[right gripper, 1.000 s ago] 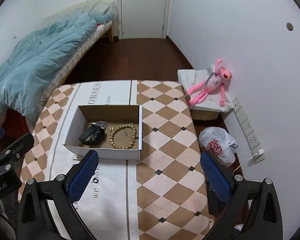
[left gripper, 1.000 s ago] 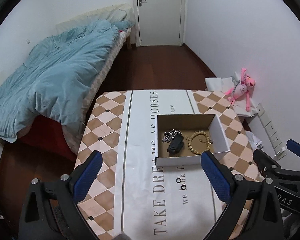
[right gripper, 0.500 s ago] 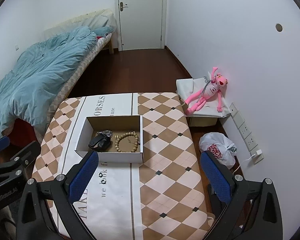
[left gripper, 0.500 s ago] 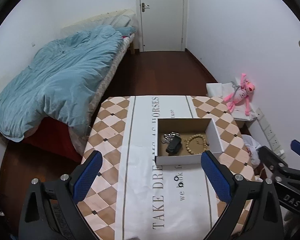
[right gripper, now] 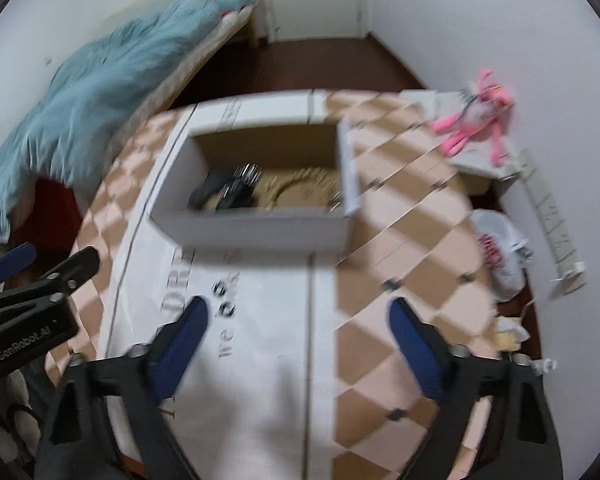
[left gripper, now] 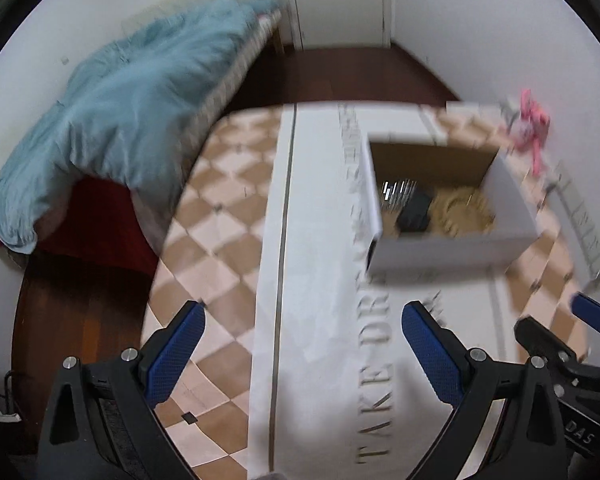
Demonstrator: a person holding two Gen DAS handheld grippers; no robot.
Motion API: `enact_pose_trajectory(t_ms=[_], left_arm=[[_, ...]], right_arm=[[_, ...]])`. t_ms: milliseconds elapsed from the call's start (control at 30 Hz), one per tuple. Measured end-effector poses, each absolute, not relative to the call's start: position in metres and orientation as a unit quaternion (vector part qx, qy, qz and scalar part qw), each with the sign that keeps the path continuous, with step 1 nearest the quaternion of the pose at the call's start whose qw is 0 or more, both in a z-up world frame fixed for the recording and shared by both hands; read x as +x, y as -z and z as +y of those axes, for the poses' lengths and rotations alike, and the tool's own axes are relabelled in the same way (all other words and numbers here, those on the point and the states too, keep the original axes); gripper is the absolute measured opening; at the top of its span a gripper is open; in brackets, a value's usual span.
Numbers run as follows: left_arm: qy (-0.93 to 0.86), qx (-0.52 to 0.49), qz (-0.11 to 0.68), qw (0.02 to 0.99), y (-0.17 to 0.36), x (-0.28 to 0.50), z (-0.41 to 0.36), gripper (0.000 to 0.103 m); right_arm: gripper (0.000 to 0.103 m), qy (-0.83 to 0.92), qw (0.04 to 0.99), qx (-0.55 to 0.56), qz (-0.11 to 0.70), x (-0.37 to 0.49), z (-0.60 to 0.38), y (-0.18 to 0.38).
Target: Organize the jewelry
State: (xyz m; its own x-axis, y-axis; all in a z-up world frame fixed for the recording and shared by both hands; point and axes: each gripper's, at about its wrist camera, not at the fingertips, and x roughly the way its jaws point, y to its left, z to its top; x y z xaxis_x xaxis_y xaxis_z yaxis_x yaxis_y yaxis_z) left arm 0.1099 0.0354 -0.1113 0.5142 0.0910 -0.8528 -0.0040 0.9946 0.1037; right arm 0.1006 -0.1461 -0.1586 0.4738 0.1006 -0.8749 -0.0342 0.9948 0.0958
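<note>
A white cardboard box with a brown inside stands on the checkered tablecloth; it also shows in the right wrist view. In it lie a silver chain, a black item and a wooden bead bracelet; the right wrist view shows the chain, black item and bracelet. My left gripper is open and empty, above the table short of the box. My right gripper is open and empty, just short of the box. Both views are motion-blurred.
A bed with a blue duvet stands to the left. A pink plush toy lies on a low stand by the right wall, with a plastic bag on the floor below. A closed door is at the back.
Both grippers have dropped lower and moved forward toward the box, which now looks much larger and nearer. Both stay open and empty.
</note>
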Motion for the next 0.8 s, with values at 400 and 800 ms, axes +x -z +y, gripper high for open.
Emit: enact_pose_trajectory(t_ms=[400, 800], left_arm=[[-0.053, 0.052, 0.538, 0.839, 0.158, 0.108, 0.071, 0.101], [-0.053, 0.051, 0.534, 0.842, 0.154, 0.108, 0.074, 0.101]], right_arm=[[0.055, -0.089, 0.85, 0.006, 0.519, 0.117, -0.093, 0.215], [0.013, -0.083, 0.859, -0.002, 0.505, 0.117, -0.093, 0.219]])
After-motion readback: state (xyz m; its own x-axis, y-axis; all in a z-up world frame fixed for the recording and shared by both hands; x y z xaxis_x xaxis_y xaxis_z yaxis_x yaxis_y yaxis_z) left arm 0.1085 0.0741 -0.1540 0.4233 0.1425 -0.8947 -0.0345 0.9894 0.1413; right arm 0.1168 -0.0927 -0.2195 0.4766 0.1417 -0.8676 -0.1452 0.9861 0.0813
